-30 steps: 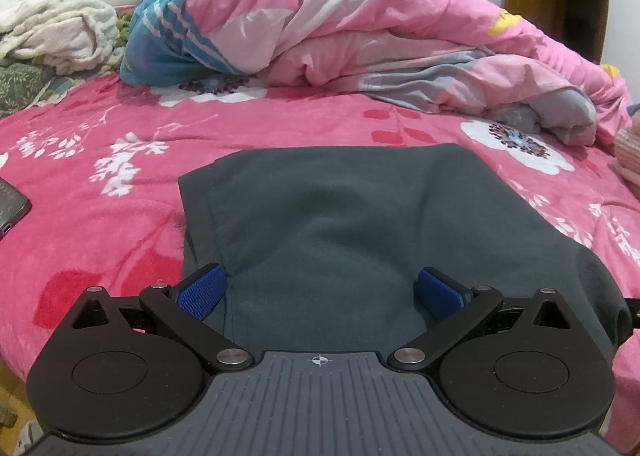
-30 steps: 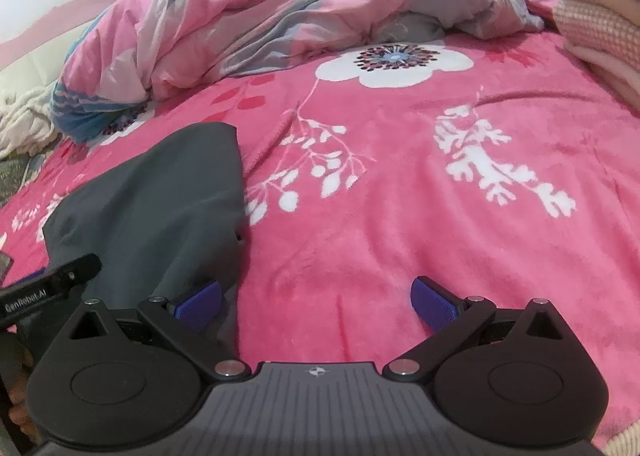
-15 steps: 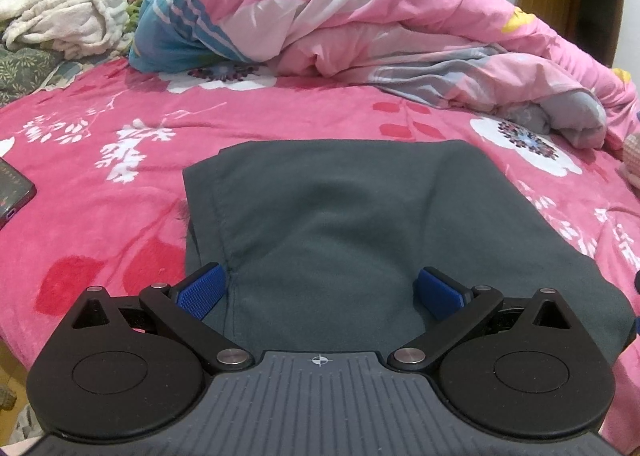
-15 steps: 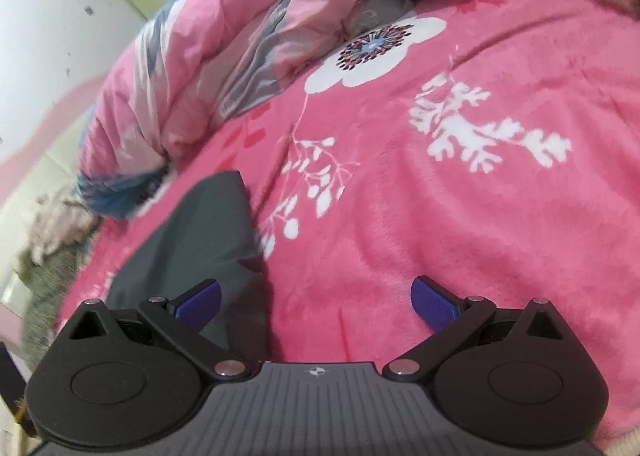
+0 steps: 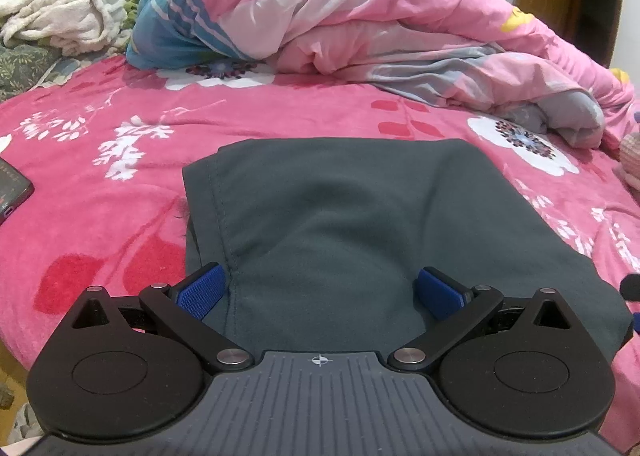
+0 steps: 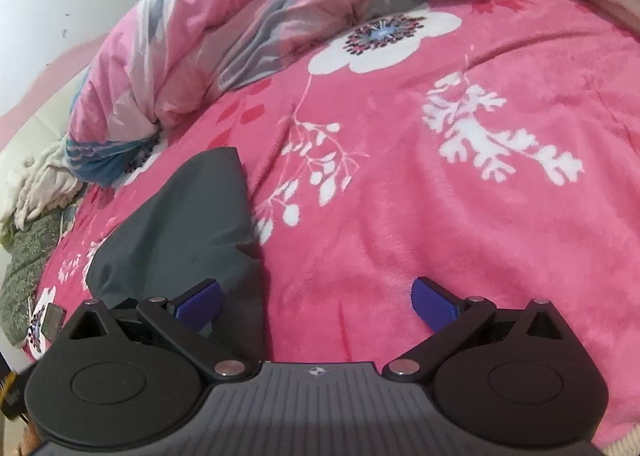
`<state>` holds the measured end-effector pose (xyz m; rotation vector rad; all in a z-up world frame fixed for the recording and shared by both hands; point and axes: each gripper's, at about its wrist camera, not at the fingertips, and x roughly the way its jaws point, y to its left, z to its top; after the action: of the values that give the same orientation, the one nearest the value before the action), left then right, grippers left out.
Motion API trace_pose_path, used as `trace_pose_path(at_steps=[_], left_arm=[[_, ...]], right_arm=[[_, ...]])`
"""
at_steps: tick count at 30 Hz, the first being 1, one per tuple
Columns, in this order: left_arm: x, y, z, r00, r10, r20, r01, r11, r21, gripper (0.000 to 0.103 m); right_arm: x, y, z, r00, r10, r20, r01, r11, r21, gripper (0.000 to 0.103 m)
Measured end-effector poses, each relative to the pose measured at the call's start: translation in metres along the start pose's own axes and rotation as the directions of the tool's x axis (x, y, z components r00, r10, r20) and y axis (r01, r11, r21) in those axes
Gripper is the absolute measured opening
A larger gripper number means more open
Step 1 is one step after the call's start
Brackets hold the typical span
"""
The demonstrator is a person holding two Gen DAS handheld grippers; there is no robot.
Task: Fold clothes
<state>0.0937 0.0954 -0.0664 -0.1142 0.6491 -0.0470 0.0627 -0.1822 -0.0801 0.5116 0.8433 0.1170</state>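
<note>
Bed (image 5: 100, 224) with pink floral fleece cover; rumpled duvet (image 5: 360, 28) heaped at the far side. Dark grey garment (image 5: 340, 224) lies flat on the bed, already doubled over, directly ahead of the left tongs (image 5: 320, 290); both sets of tongs spread wide, gripping nothing. Right tongs (image 6: 316, 298) sit at the garment's right edge, mostly over bare cover. Fabric looks soft, light and limp, so it will likely sag; best pinched at near corners or the stitched seam.
</note>
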Motion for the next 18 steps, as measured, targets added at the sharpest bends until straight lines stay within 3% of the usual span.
trace_pose_path(at_steps=[3, 5, 11, 13, 18], left_arm=[[-0.003, 0.007, -0.002, 0.999, -0.04, 0.022, 0.039, 0.999, 0.004, 0.103], [-0.01, 0.019, -0.001, 0.993, -0.1, 0.055, 0.102, 0.994, -0.039, 0.103], [-0.034, 0.066, 0.002, 0.946, -0.253, 0.204, 0.297, 0.928, -0.227, 0.103], [-0.033, 0.078, 0.002, 0.946, -0.264, 0.187, 0.308, 0.912, -0.271, 0.103], [-0.023, 0.095, 0.001, 0.957, -0.276, 0.087, 0.289, 0.903, -0.317, 0.103]], right_arm=[[-0.001, 0.003, 0.006, 0.999, 0.046, 0.006, -0.046, 0.999, -0.003, 0.103], [0.0, 0.006, 0.01, 0.997, 0.082, 0.011, -0.082, 0.997, -0.011, 0.103], [0.014, 0.024, 0.031, 0.98, 0.2, 0.022, -0.196, 0.974, -0.11, 0.102], [0.027, 0.026, 0.041, 0.97, 0.242, -0.001, -0.24, 0.963, -0.126, 0.1], [0.068, 0.023, 0.059, 0.948, 0.292, -0.125, -0.306, 0.945, -0.115, 0.088]])
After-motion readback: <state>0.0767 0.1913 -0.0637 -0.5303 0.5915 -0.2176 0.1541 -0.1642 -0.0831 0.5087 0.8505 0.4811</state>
